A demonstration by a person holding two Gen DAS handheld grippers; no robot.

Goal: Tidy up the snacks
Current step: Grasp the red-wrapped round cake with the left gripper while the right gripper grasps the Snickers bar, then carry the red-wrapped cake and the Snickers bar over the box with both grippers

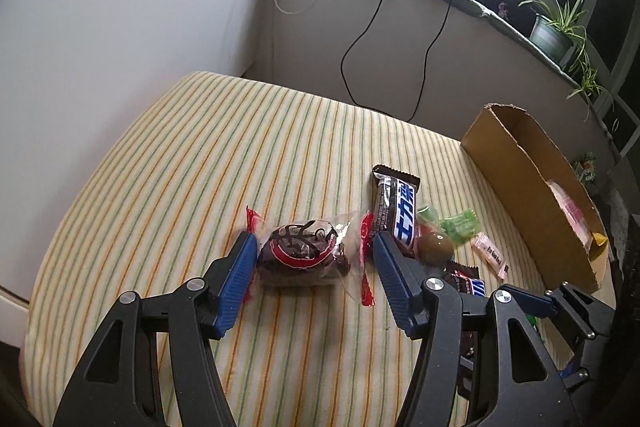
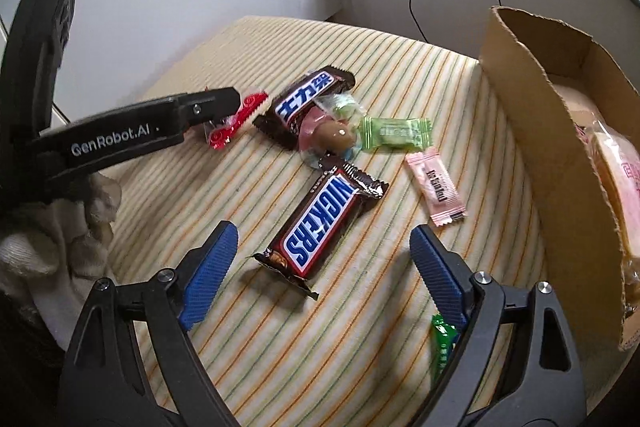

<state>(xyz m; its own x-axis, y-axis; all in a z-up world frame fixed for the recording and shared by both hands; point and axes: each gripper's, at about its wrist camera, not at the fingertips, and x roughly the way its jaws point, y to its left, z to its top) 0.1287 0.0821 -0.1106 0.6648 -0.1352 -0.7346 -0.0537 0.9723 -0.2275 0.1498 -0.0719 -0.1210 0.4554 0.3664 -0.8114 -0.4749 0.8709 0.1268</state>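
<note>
A chocolate cake in a clear wrapper with red ends [image 1: 304,255] lies on the striped cloth. My left gripper [image 1: 312,243] straddles it, open; the left pad sits against the wrapper and the right pad stands beside the red end, neither squeezing. In the right wrist view my right gripper [image 2: 322,231] hangs open over a Snickers bar [image 2: 320,227], its blue pads wide of the bar on both sides. A second Snickers bar [image 2: 304,99] with Chinese lettering lies farther back. One finger of the left gripper [image 2: 200,107] reaches in from the left there.
A brown ball candy [image 2: 334,137], a green candy [image 2: 396,133] and a pink candy [image 2: 436,187] lie among the bars. An open cardboard box [image 2: 540,147] on the right holds a pink packet [image 2: 616,179]. A green packet [image 2: 442,343] lies under my right finger. A gloved hand [image 2: 80,227] is at left.
</note>
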